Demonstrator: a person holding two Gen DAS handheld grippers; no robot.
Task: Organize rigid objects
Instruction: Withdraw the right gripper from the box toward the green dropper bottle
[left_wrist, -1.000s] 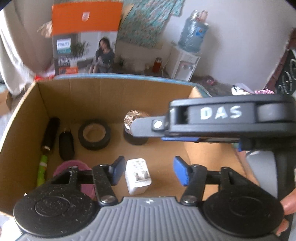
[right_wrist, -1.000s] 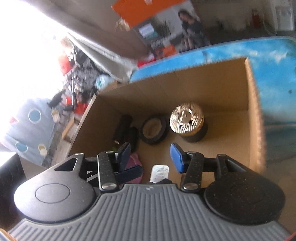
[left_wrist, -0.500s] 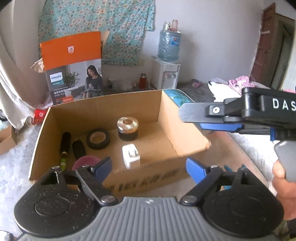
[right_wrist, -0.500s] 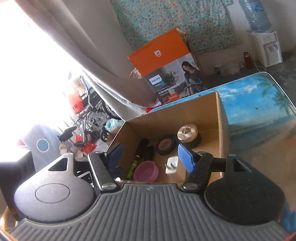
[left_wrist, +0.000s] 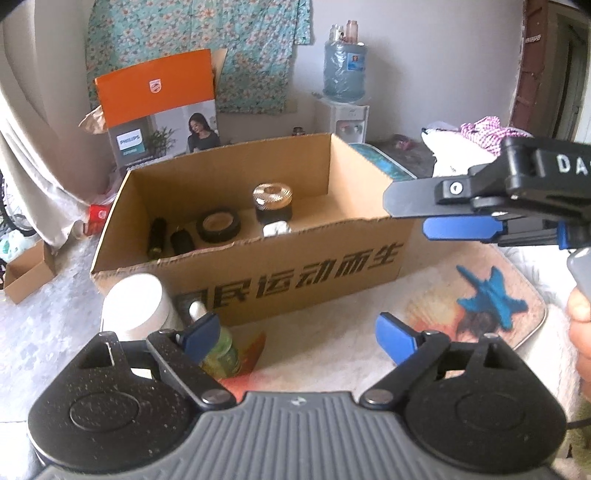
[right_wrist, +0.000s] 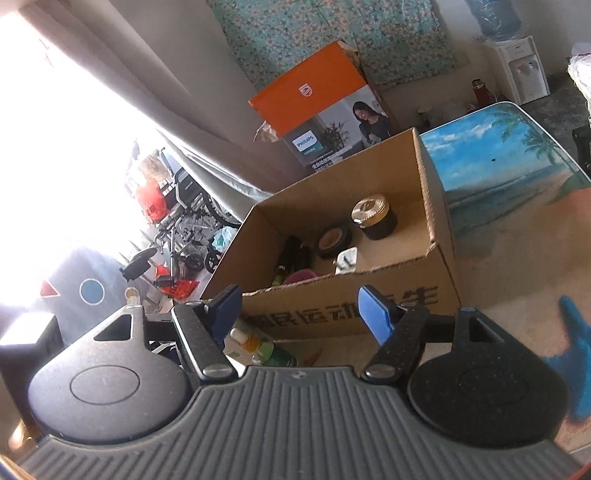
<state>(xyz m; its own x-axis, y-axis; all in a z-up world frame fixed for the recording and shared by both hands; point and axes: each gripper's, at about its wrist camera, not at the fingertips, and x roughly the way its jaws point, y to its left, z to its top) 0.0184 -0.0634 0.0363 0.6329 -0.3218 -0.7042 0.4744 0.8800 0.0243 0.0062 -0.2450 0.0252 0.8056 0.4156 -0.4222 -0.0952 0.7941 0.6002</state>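
A cardboard box (left_wrist: 325, 266) (right_wrist: 436, 206) stands on the mat. Inside are a gold-lidded black jar (left_wrist: 272, 202) (right_wrist: 373, 216), a black tape roll (left_wrist: 218, 226) (right_wrist: 334, 240), a white charger (left_wrist: 275, 229) (right_wrist: 346, 258), dark cylinders (left_wrist: 157, 236) and a pink bowl (right_wrist: 301, 276). My left gripper (left_wrist: 299, 338) is open and empty, in front of the box. My right gripper (right_wrist: 301, 314) is open and empty, also in front of the box; it shows at the right of the left wrist view (left_wrist: 461, 214).
A white round container (left_wrist: 135, 306) and a green bottle (left_wrist: 221, 350) (right_wrist: 266, 349) lie in front of the box's left corner. A blue toy plane (left_wrist: 487, 295) lies on the mat to the right. An orange Philips box (left_wrist: 162, 110) stands behind. A water dispenser (left_wrist: 345, 92) is against the wall.
Both grippers have pulled up and back out of the box to its front side. The left jaws have opened wider. The white charger stays in the box.
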